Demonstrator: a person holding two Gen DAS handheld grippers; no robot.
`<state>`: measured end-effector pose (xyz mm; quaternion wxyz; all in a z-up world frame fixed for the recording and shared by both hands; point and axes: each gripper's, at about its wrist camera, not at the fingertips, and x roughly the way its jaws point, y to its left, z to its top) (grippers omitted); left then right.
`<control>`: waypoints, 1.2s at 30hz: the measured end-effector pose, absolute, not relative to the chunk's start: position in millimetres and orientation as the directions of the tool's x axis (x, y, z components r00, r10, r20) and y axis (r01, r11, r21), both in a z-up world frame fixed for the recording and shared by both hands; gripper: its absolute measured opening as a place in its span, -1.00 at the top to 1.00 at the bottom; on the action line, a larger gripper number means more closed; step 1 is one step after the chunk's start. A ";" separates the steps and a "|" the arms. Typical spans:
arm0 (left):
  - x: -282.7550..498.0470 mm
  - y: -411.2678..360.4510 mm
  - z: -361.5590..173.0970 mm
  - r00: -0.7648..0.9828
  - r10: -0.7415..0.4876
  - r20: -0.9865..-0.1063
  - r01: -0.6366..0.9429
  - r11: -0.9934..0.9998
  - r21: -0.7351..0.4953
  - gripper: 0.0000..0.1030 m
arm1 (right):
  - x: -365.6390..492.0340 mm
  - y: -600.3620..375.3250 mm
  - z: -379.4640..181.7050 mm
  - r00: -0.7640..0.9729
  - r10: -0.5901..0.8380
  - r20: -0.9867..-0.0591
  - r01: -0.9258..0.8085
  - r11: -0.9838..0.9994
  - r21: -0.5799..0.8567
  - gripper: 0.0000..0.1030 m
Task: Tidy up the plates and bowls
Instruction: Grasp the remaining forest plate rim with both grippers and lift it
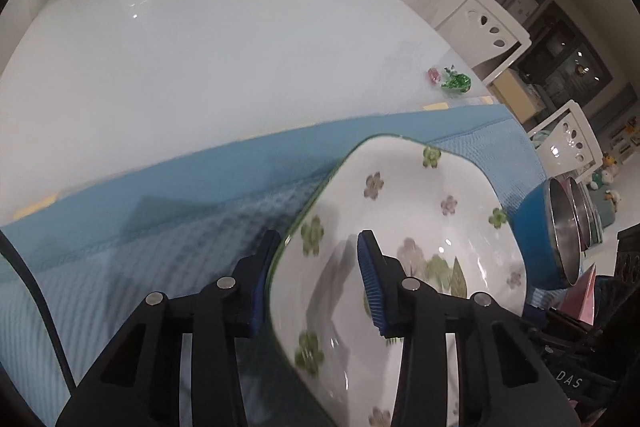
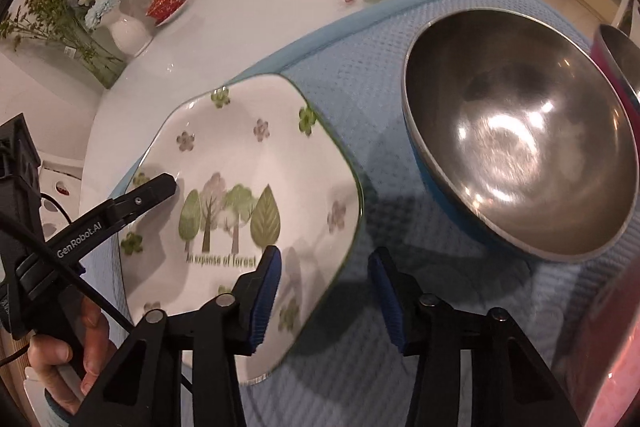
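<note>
White with painted trees and flowers, the plate (image 2: 256, 163) lies on the blue cloth (image 2: 360, 99) over the surface. My left gripper (image 1: 316, 277) has its jaws astride the plate's left rim, one pad outside, one inside, not visibly pressing. My right gripper (image 2: 324, 291) straddles the near right edge, jaws half open. Just right of the plate sits a steel bowl (image 2: 520, 131).
</note>
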<state>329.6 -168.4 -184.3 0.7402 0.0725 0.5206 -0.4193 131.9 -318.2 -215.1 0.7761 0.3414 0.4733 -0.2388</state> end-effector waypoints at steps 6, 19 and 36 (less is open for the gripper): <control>342.0 -161.7 -186.5 0.070 -0.625 -0.778 0.659 0.614 -0.434 0.29 | 144.8 -312.7 -213.7 0.453 -0.129 -0.882 0.646 0.730 0.224 0.46; 335.2 -110.5 -180.9 0.139 -0.614 -0.777 0.584 0.685 -0.436 0.39 | 157.6 -282.7 -210.1 0.473 -0.068 -0.878 0.479 0.857 0.191 0.46; 325.2 -85.5 -186.3 0.205 -0.554 -0.807 0.603 0.721 -0.342 0.40 | 170.3 -273.5 -218.3 0.519 0.069 -0.852 0.322 0.908 0.270 0.44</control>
